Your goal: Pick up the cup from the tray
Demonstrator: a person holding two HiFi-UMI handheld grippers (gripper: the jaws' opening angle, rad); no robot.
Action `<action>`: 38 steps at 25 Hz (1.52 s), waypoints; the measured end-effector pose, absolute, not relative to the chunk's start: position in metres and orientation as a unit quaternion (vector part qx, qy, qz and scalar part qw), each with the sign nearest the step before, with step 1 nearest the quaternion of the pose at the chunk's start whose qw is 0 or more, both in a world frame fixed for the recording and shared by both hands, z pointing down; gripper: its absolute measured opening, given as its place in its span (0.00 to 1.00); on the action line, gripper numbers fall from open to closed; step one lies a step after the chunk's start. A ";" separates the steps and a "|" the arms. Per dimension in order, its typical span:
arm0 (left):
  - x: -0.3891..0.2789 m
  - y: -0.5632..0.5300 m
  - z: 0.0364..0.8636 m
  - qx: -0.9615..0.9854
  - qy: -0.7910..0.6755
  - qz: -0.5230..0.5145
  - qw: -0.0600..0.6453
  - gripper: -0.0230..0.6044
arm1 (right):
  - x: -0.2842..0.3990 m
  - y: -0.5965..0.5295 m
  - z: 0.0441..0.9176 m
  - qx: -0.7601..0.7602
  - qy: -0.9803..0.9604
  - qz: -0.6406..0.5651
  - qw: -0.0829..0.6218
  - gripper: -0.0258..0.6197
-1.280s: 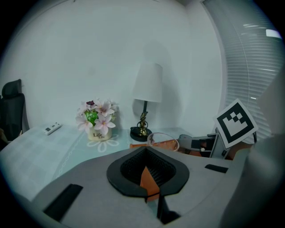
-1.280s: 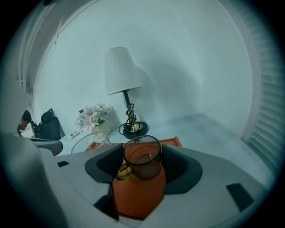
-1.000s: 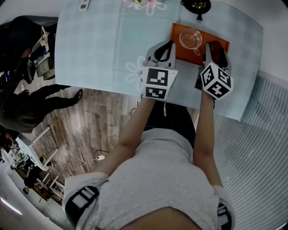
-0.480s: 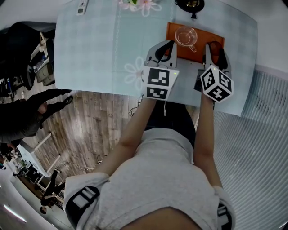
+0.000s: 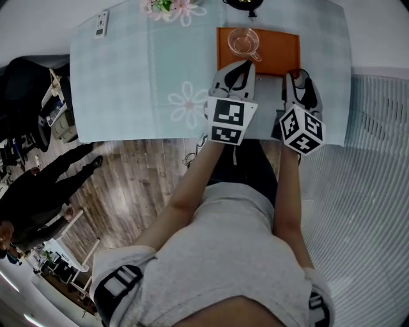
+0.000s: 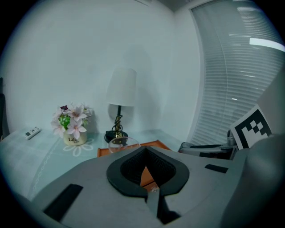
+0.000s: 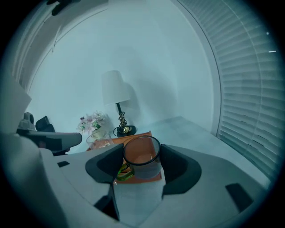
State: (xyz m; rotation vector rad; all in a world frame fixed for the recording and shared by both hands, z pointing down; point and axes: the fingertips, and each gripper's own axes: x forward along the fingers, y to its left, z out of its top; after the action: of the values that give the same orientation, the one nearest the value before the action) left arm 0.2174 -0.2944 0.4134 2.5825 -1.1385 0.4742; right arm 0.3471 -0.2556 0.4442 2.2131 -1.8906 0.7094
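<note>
An orange tray (image 5: 275, 46) lies at the far side of the table. A clear glass cup (image 5: 243, 41) stands on its left end, also seen over the left jaws as the clear cup (image 6: 122, 143). My right gripper (image 5: 299, 82) sits just off the tray's near right corner, shut on a dark tinted glass cup (image 7: 143, 165). The right gripper (image 7: 141, 153) has a pad pressed to each side of that cup. My left gripper (image 5: 238, 67) is at the tray's near edge, below the clear cup. The left gripper (image 6: 145, 151) is shut and empty.
The table wears a pale blue cloth (image 5: 128, 83). A flower pot (image 5: 167, 6), a lamp (image 6: 121, 89) and a remote (image 5: 101, 24) stand along the far side. Window blinds (image 6: 236, 67) fill the right. A person (image 5: 38, 198) stands on the wooden floor at the left.
Both grippers have drawn back from the tray toward the table's near edge. The right one brought the dark cup off the tray with it. The clear cup stayed put.
</note>
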 end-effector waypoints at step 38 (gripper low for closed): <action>0.257 -0.247 0.462 0.917 -0.302 0.208 0.159 0.04 | 0.330 -0.196 0.534 0.738 -0.600 0.288 0.114 0.43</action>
State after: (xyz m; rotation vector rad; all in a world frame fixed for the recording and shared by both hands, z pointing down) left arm 0.2573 -0.2469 0.4619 2.6207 -0.8628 0.5957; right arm 0.3300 -0.1956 0.5343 2.1634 -1.7594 0.8453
